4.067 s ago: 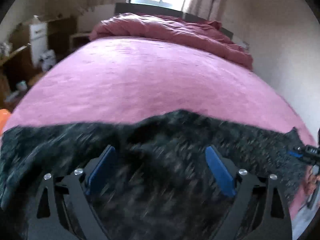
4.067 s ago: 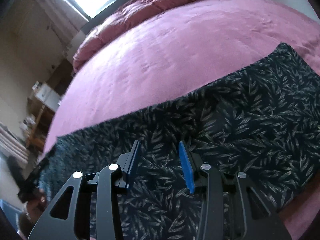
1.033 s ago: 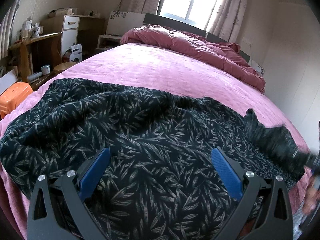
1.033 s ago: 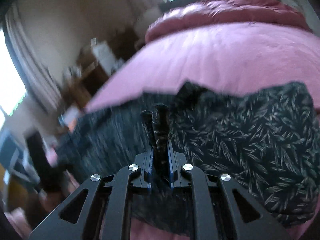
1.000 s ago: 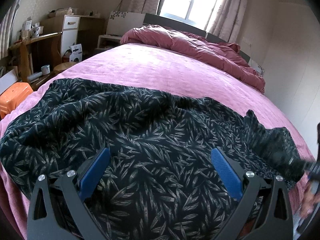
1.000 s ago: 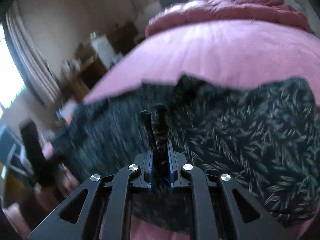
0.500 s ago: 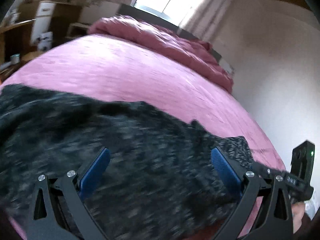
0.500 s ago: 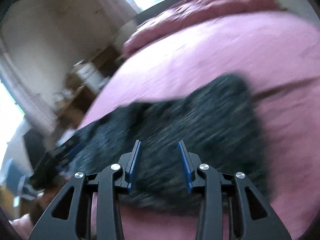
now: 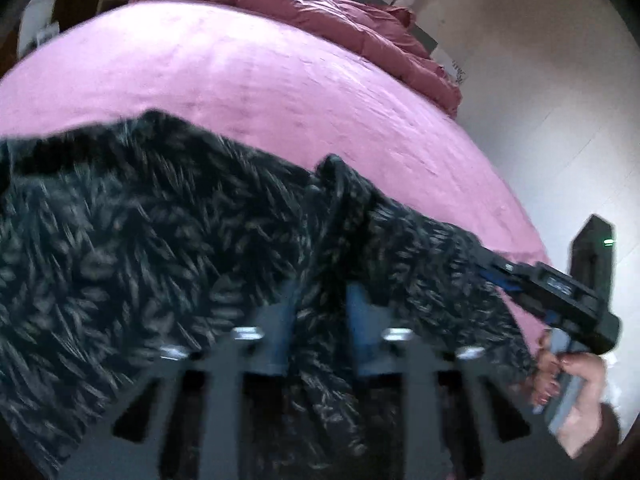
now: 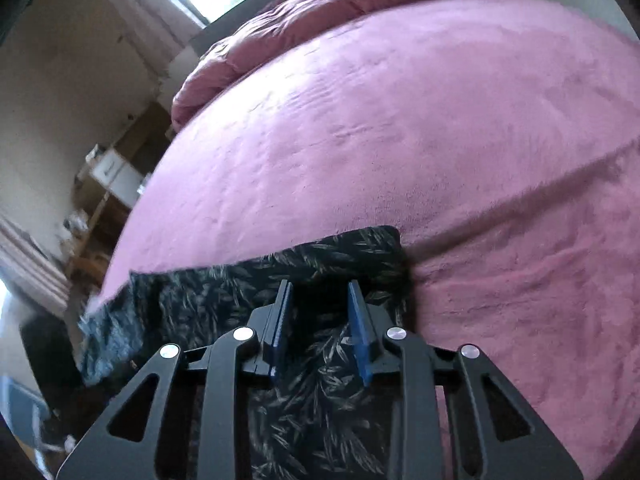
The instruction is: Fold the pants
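Pants (image 9: pixel 152 248), dark with a leaf print, lie across the pink bed (image 9: pixel 248 76), a raised fold between the left claw's (image 9: pixel 320 320) narrowly parted blue pads, while the right claw (image 10: pixel 320 324) hangs apart above the cloth.

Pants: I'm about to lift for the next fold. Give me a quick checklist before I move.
1. Left tongs gripping the pants: cannot tell. A strip of fabric runs between the pads, but the view is blurred.
2. Right tongs gripping: not ok. They are open over the end of the pants and hold nothing.
3. Fabric lying flat: not ok. A raised ridge stands ahead of the left tongs.
4. Room to fold onto: ok. The pink sheet beyond the pants is bare.
5. Near edge of the pants fully on the bed: cannot tell, as the tongs hide it.
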